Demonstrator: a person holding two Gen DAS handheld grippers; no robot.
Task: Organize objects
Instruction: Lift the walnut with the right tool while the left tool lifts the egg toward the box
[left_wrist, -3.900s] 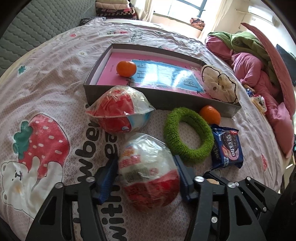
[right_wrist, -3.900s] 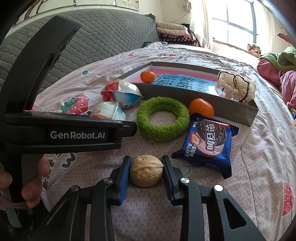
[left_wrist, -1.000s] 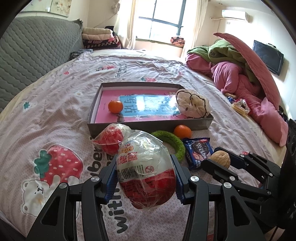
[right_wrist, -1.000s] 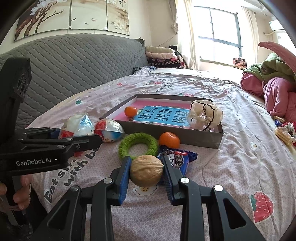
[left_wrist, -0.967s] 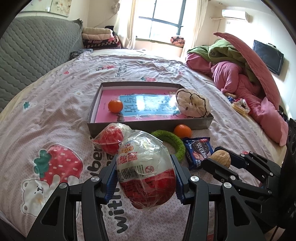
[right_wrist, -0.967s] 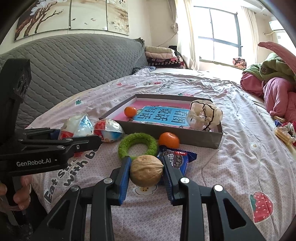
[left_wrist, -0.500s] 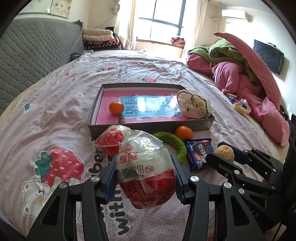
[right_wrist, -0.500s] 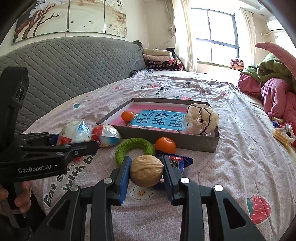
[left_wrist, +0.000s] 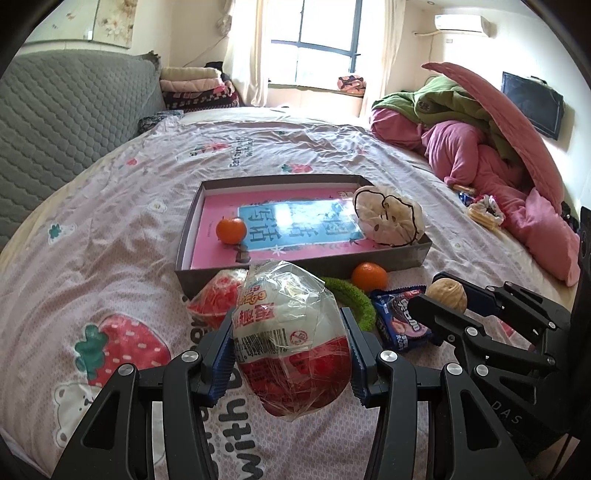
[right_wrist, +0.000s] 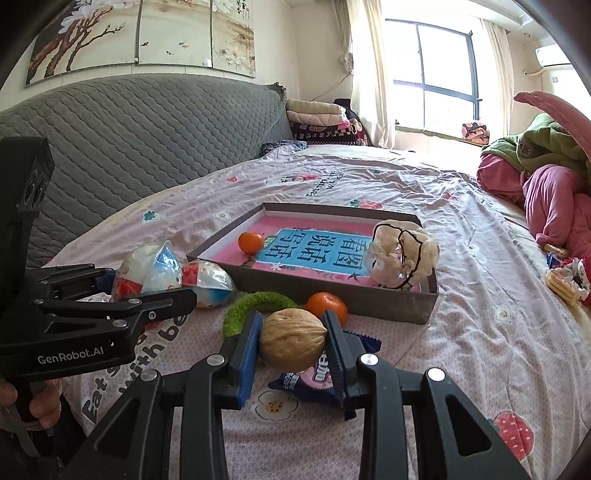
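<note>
My left gripper (left_wrist: 291, 354) is shut on a plastic-wrapped red and white egg toy (left_wrist: 291, 339), held above the bedsheet. My right gripper (right_wrist: 293, 341) is shut on a walnut (right_wrist: 293, 341), also off the bed; from the left wrist view that walnut (left_wrist: 447, 293) shows at the right. Ahead lies a shallow grey box (left_wrist: 406, 260) with a pink and blue book inside, an orange (left_wrist: 231, 230) and a cream scrunchie (left_wrist: 388, 219) in it. A second wrapped egg toy (left_wrist: 216, 295), a green fuzzy ring (left_wrist: 351, 295), another orange (left_wrist: 369, 276) and a blue cookie packet (left_wrist: 400, 319) lie in front of the box.
A grey quilted headboard (right_wrist: 147, 136) runs along the left. Pink and green bedding (left_wrist: 480, 147) is piled at the right, with small items (left_wrist: 484, 214) beside it. Folded blankets (left_wrist: 199, 88) sit by the window. A hand (right_wrist: 40, 402) grips the left tool's handle.
Both grippers have kept their grips and risen slightly, so the box and the loose items sit a little farther off in both views. Nothing on the bed has moved.
</note>
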